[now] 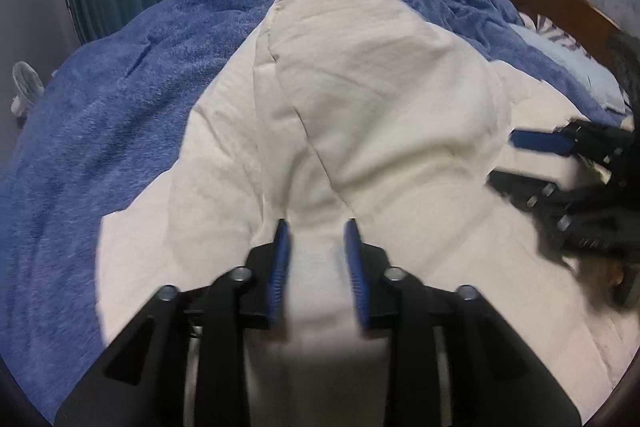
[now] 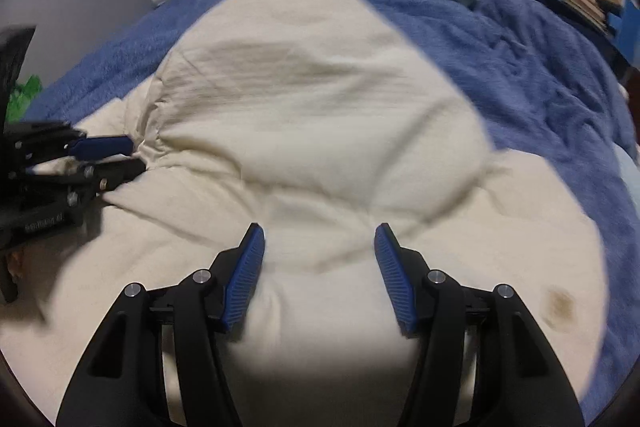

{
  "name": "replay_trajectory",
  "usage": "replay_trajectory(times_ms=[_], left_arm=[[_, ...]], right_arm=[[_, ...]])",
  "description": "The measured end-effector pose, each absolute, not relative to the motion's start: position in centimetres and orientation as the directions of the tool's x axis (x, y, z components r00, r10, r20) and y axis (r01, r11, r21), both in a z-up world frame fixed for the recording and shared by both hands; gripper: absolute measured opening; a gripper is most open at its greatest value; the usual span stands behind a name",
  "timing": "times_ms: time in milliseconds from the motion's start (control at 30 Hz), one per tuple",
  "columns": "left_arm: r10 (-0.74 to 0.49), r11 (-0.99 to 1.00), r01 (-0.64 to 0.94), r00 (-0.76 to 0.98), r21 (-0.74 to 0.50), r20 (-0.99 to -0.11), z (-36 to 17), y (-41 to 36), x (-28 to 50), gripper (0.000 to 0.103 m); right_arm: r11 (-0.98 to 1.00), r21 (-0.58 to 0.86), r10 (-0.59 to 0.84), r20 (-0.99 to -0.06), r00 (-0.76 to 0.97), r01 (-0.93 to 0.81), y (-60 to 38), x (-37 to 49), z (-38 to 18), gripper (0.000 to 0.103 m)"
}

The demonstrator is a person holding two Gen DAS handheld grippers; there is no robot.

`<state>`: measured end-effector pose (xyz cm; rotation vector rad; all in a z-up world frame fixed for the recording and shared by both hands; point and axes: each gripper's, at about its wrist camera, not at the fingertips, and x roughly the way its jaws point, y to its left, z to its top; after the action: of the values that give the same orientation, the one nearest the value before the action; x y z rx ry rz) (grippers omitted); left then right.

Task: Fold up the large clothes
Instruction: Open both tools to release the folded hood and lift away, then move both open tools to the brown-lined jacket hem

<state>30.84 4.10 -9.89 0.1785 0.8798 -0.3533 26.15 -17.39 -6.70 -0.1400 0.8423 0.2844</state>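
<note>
Where the left wrist view looks down, the left gripper is pinching a raised fold of the cream garment between its fingers, cloth filling the gap. Garment lies on a blue blanket on the bed; right gripper sits at the right edge, blurred.

Right wrist view: right gripper fingers spread wide, holding nothing, just above the garment. Brown stain near the right finger. Left gripper grips the cloth's left edge. Blanket behind.
</note>
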Motion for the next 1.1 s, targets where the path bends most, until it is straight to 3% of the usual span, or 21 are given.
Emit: replay_trajectory(times_ms=[33,67,167,233,300,400,533,633,767,900,1100], left_arm=[[-0.216,0.928,0.372,0.577,0.019,-0.788,-8.8,4.1,29.5,0.065],[-0.207,0.930,0.367,0.583,0.027,-0.785,-7.9,4.1,28.5,0.071],[-0.237,0.918,0.395,0.592,0.021,-0.770,-4.3,4.3,23.4,0.075],[-0.230,0.915,0.402,0.601,0.040,-0.765,-2.5,4.4,20.0,0.087],[-0.205,0.907,0.412,0.617,0.089,-0.760,-0.8,4.7,15.7,0.092],[-0.175,0.906,0.402,0.639,0.131,-0.750,1.0,5.7,9.6,0.093],[-0.246,0.934,0.356,0.609,-0.017,-0.754,2.1,9.1,3.2,0.094],[-0.279,0.950,0.287,0.600,-0.124,-0.749,2.3,11.7,-0.9,0.094],[-0.209,0.976,0.179,0.631,-0.121,-0.747,2.4,14.8,-3.4,0.094],[-0.192,0.979,0.056,0.591,-0.198,-0.783,0.6,17.7,-3.8,0.095],[-0.198,0.975,0.017,0.518,-0.222,-0.832,-3.4,17.7,-4.1,0.095]], right_arm=[[0.956,0.010,0.202,-0.743,0.638,-0.292,-18.1,25.0,-5.6,0.060],[0.959,0.023,0.209,-0.730,0.651,-0.283,-18.8,23.6,-4.3,0.067],[0.956,0.021,0.224,-0.700,0.679,-0.293,-20.7,18.0,-0.2,0.076],[0.953,0.029,0.239,-0.688,0.685,-0.302,-22.0,13.9,2.1,0.091],[0.948,0.052,0.264,-0.675,0.689,-0.313,-23.0,9.8,4.1,0.096],[0.945,0.055,0.281,-0.642,0.713,-0.323,-23.9,3.8,5.8,0.096],[0.952,0.104,0.288,-0.613,0.735,-0.287,-25.9,-2.8,5.8,0.096],[0.973,0.066,0.215,-0.622,0.753,-0.223,-27.7,-5.4,5.4,0.096],[0.993,0.007,0.095,-0.618,0.780,-0.116,-31.0,-7.4,5.0,0.096],[0.999,0.044,0.016,-0.646,0.764,0.016,-35.6,-8.5,4.1,0.096],[0.967,0.205,0.057,-0.750,0.659,0.150,-41.3,-8.5,1.3,0.096]])
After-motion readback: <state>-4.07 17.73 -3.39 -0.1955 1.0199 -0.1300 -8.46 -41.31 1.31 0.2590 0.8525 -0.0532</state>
